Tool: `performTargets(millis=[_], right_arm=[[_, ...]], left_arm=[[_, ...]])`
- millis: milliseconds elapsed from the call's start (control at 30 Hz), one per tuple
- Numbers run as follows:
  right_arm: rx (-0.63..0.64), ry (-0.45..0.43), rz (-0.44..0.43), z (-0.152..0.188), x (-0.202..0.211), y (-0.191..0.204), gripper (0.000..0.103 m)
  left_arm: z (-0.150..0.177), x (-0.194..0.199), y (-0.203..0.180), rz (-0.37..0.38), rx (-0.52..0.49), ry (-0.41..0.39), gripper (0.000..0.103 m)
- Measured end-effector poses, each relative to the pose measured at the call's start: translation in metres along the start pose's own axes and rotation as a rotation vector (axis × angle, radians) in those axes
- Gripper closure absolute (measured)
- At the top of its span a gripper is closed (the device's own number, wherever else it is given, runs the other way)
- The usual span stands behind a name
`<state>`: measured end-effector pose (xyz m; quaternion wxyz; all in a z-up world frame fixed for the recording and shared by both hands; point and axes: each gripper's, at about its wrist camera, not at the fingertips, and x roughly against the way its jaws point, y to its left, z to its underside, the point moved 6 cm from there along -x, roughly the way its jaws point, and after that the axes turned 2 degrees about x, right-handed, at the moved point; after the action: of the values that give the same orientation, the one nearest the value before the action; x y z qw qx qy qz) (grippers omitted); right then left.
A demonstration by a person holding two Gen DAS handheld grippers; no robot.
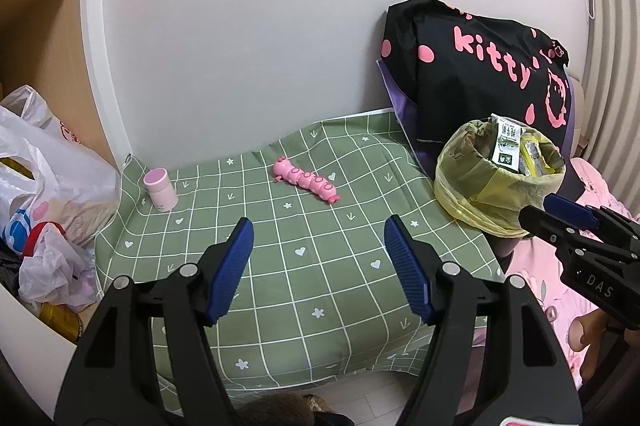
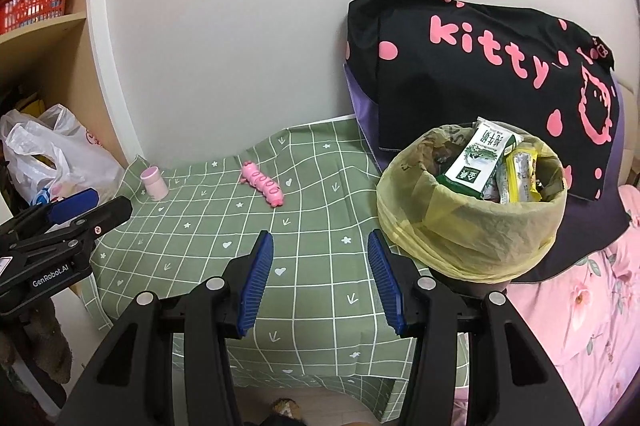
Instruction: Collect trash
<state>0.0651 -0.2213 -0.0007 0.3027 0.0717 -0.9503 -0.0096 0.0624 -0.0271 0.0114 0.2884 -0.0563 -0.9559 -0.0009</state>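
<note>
While both grippers are held above the near edge of a green checked tablecloth (image 2: 208,226), nothing is gripped by either. At the far left, a wooden shelf (image 2: 44,22) carrying a red basket (image 2: 32,6) is seen, with white plastic bags (image 1: 44,162) heaped below it. Next, a small pink jar (image 1: 160,190) is stood upright near the cloth's back left corner. The left gripper (image 1: 319,254) is held with its blue pads (image 1: 230,266) spread wide apart over bare cloth. Further right, a pink caterpillar toy (image 1: 306,182) is laid flat toward the back of the cloth, well apart from the jar. The right gripper (image 2: 320,266) is likewise spread open, its right pad just beside the trash bin (image 2: 472,226). That bin, lined with a yellow bag, is placed at the cloth's right edge and is filled with cartons and wrappers (image 2: 480,162). Behind it, a black bag (image 2: 480,58) lettered "kitty" in pink is leaned against the wall. At the far right, pink floral bedding (image 2: 580,306) is seen.
</note>
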Motion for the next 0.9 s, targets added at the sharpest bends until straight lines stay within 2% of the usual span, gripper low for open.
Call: performTargets(millis=[900], right_arm=[[0.003, -0.034, 0.023, -0.006, 0.011, -0.003, 0.057]], left_arm=[[-0.002, 0.001, -0.001, 0.012, 0.015, -0.002, 0.039]])
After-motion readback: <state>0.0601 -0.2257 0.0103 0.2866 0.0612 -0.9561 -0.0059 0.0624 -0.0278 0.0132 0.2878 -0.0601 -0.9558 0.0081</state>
